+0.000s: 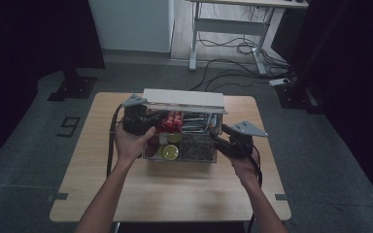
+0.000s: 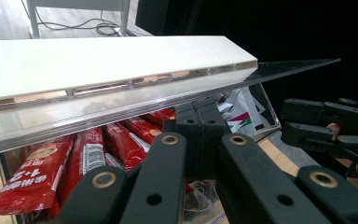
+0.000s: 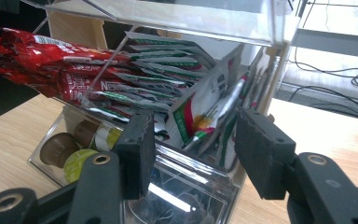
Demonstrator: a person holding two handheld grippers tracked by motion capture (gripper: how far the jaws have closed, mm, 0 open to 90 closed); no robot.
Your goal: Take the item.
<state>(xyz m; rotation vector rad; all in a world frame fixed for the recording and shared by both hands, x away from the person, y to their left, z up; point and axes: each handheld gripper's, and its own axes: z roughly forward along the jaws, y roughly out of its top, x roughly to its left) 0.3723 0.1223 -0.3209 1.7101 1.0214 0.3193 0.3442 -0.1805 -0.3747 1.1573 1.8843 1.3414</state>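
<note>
Clear organizer box [image 1: 184, 145] sits mid-desk [image 1: 92, 194], long axis left-right, white-edged lid [image 1: 183, 99] tilted up behind. Left gripper [image 2: 200, 135] fingers closed under the lid; right gripper [image 3: 193, 154] fingers parted, gripping nothing, at the sachets [image 3: 200, 112].

A long red foil sachet [image 3: 81, 84] in the clear box read "Nescafé"; another red sachet [image 2: 30, 179] bore "1+2"; the grey floor [image 1: 29, 160] carried a "9" [image 1: 69, 126].

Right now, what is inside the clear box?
The clear box holds red sachets, green-and-white packets and round capsules. The raised lid hides part of the back row.
</note>
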